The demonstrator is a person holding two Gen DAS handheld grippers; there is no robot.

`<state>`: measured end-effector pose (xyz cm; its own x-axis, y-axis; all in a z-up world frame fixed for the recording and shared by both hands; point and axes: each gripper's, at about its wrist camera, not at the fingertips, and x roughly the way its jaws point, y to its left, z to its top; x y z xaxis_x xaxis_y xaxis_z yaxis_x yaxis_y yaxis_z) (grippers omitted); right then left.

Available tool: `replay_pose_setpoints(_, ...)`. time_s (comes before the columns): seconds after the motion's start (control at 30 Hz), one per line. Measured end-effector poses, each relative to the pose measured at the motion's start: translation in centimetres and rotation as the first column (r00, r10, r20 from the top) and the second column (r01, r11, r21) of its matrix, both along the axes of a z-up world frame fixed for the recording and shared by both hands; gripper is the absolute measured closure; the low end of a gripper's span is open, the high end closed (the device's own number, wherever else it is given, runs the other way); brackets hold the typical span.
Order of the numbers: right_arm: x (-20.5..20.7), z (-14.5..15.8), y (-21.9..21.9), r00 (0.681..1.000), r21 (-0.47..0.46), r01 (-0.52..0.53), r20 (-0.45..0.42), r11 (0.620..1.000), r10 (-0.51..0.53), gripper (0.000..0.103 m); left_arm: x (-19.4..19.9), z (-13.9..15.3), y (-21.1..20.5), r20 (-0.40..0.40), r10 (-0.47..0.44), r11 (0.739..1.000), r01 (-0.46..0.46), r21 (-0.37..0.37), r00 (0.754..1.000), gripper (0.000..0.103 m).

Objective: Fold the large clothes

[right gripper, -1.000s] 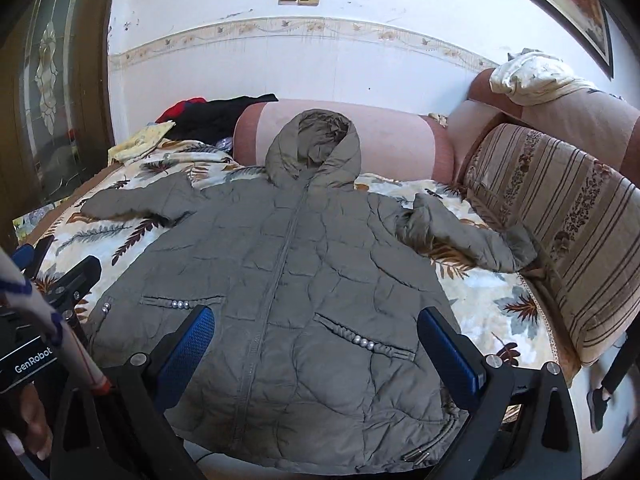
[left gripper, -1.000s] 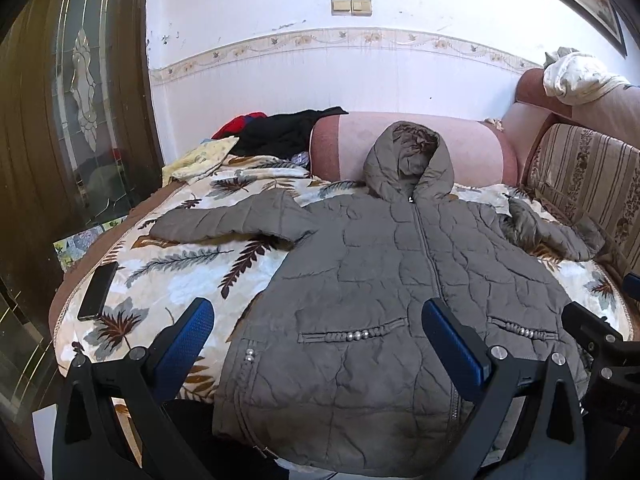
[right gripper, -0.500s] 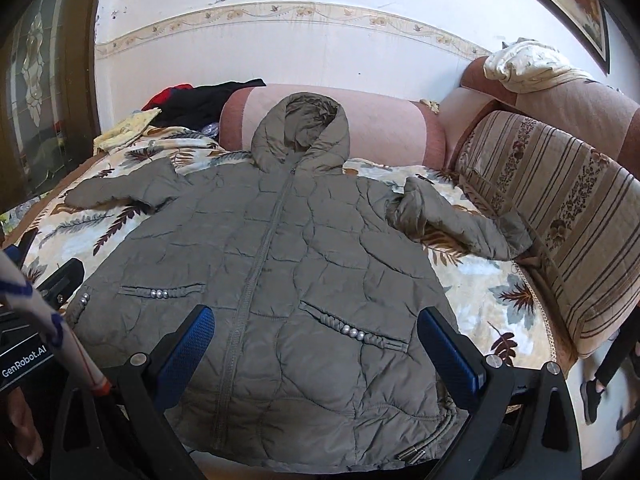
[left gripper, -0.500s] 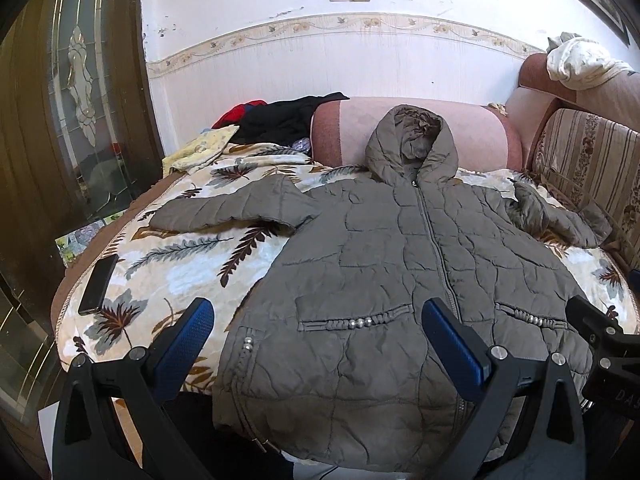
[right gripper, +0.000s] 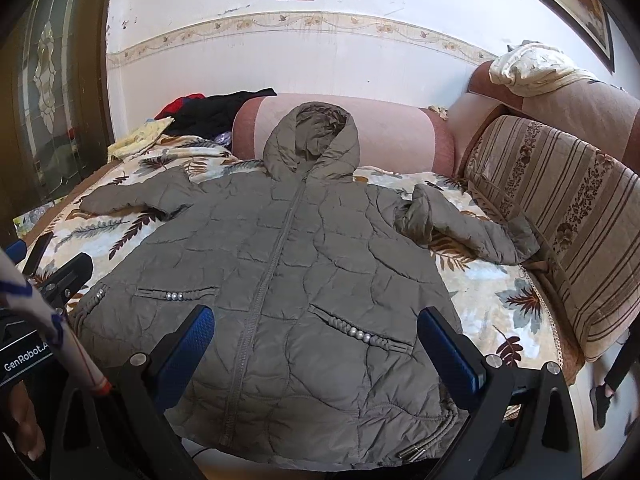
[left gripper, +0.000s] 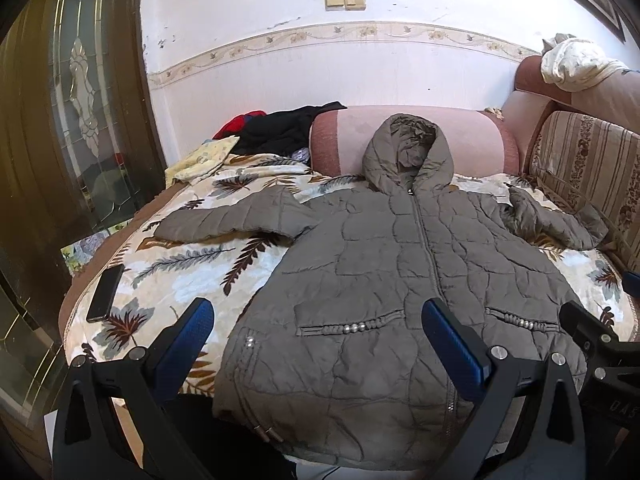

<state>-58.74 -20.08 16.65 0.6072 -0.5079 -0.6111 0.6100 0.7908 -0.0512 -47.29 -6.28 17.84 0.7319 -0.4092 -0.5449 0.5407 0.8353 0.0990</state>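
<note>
- Grey-brown quilted fabric forms the hooded jacket (left gripper: 400, 280), which is laid flat, zipped, front side up on the bed, with its hood (left gripper: 408, 156) resting against the pink bolster (left gripper: 472, 136) at the far edge and its hem hanging over the near edge.
- Compared with the frames one second earlier, the jacket is seen from slightly higher and further back; its position on the bed is unchanged, and both sleeves remain spread.
- The left sleeve (left gripper: 232, 220) is extended toward the left edge of the bed; the right sleeve (right gripper: 472, 228) is bent toward the striped sofa back (right gripper: 560, 208).
- The left gripper (left gripper: 316, 336) is held wide apart above the near hem, nothing being held between its blue pads (left gripper: 188, 332).
- The right gripper (right gripper: 316, 336) is likewise spread wide and empty, above the hem near the lower pocket.
- A leaf-patterned cover (left gripper: 180, 264) is spread over the bed; a dark phone (left gripper: 105, 293) lies near its left edge.
- A heap of black and red clothes (left gripper: 280, 128) is seen at the far left corner.
- A white wall with a patterned border, a wall switch (left gripper: 345, 1) and a glazed wooden door (left gripper: 80, 120) enclose the room.
</note>
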Motion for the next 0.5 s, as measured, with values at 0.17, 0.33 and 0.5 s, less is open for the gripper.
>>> replay_pose_setpoints(0.17, 0.1, -0.1, -1.3, 1.0, 0.013, 0.028, 0.007, 1.0, -0.028, 0.0, 0.5, -0.4, -1.6, 0.018, -0.036, 0.999, 0.036, 0.018, 0.999, 0.0)
replay_pose_setpoints(0.33, 0.6, -0.7, -3.8, 0.998, 0.054, 0.056, -0.001, 0.997, -0.057, 0.0, 2.3, -0.8, -3.7, -0.005, -0.063, 0.998, 0.063, 0.016, 0.998, 0.0)
replay_pose_setpoints(0.5, 0.5, -0.4, -8.8, 0.997, 0.117, 0.077, 0.016, 0.99, -0.079, 0.0, 4.7, -0.4, -7.2, 0.038, -0.091, 0.996, 0.091, 0.024, 0.995, 0.0)
